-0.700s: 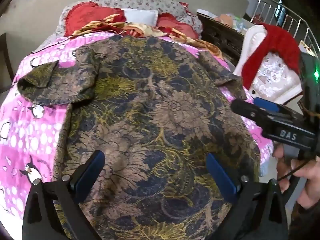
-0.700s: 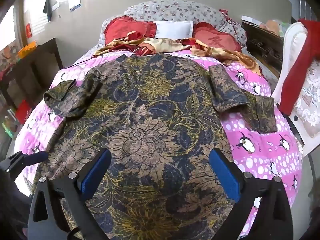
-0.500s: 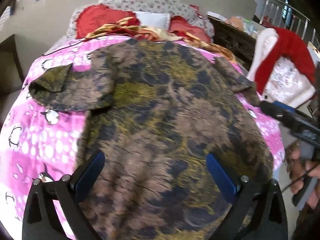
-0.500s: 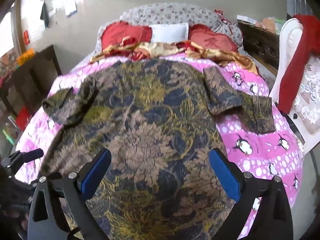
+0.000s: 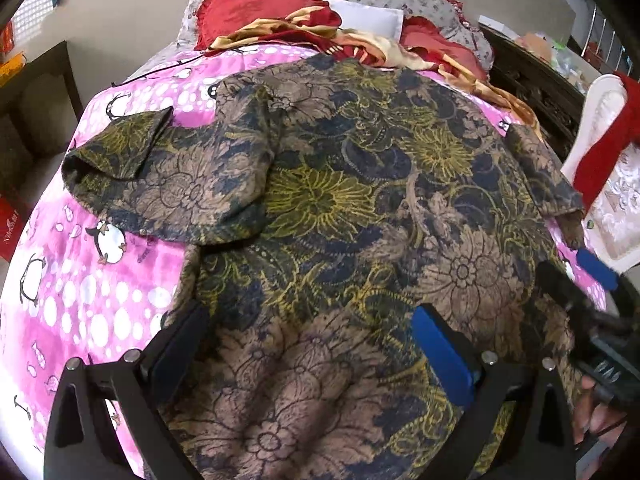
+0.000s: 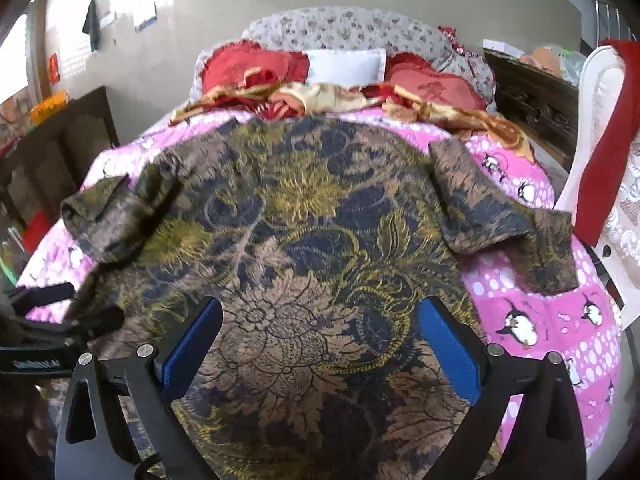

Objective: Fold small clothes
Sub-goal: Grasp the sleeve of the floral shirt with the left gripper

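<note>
Garment: a short-sleeved shirt of brown, navy and yellow floral print [image 5: 360, 208] lies spread flat, collar toward the pillows, across the pink penguin-print bedspread [image 5: 80, 280], its hem at the bed's near edge. Over the last half second the left gripper [image 5: 312, 344] has swung toward the shirt's left sleeve [image 5: 168, 176], now fuller in view; the right gripper [image 6: 320, 344] has barely moved. Both claws stand wide, holding nothing. Folding appears not yet begun; a sleeve grasp seems likeliest next.
</note>
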`<state>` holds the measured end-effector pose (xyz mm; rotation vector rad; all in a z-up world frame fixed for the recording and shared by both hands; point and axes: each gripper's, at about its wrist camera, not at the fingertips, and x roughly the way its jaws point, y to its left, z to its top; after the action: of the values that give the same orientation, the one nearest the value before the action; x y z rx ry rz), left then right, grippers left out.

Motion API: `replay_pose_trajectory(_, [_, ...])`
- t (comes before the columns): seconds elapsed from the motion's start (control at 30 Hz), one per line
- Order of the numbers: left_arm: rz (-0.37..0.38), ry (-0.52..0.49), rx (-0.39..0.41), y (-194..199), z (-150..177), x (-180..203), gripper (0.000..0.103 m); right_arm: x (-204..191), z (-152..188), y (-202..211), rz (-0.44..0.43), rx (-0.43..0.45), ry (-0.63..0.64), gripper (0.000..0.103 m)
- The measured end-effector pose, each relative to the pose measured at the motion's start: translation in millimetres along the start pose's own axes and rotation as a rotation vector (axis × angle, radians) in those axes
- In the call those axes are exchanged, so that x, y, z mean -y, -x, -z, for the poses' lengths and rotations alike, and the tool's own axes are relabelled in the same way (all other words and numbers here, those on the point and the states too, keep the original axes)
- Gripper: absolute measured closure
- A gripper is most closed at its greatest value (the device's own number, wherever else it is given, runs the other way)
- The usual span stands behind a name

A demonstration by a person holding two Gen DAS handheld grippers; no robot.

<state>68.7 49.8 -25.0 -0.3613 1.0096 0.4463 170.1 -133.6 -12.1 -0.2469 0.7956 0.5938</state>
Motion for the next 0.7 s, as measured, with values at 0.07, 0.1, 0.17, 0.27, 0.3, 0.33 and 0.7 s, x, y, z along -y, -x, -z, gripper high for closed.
replay_pose_trajectory(0.07, [-0.016,0.01,0.001,-1.7,-1.6,2.4,0.0,2.7,4.2,-10.0,0.004,-0.025,-0.006,0.014])
replay_pose_trajectory(0.1, [-0.026,0.012,0.004,-1.8,-2.0,3.6,0.0,4.2,6.1,-14.3,0.0,-0.036,-0.012,0.014])
replay_pose_trajectory(0.17, [-0.034,0.003,0.027,-2.2,-4.1,3.8,0.0,7.0,10.4,-23.7,0.007,-0.054,-0.015,0.015])
replay_pose_trajectory(0.27, [-0.078,-0.02,0.046,0.5,-5.0,5.1,0.0,8.3,19.6,-40.9,0.035,-0.078,0.01,0.015])
replay_pose_trajectory(0.3, [-0.092,-0.025,0.053,2.1,-5.5,5.1,0.0,10.2,25.9,-49.0,0.044,-0.093,0.015,0.015])
replay_pose_trajectory(0.33, [-0.093,-0.027,0.061,3.3,-6.2,4.6,0.0,12.3,30.9,-55.1,0.042,-0.109,0.006,0.015])
replay_pose_trajectory(0.7, [-0.08,-0.048,0.073,4.2,-4.2,1.3,0.0,14.0,40.5,-65.3,0.033,-0.132,-0.016,0.012])
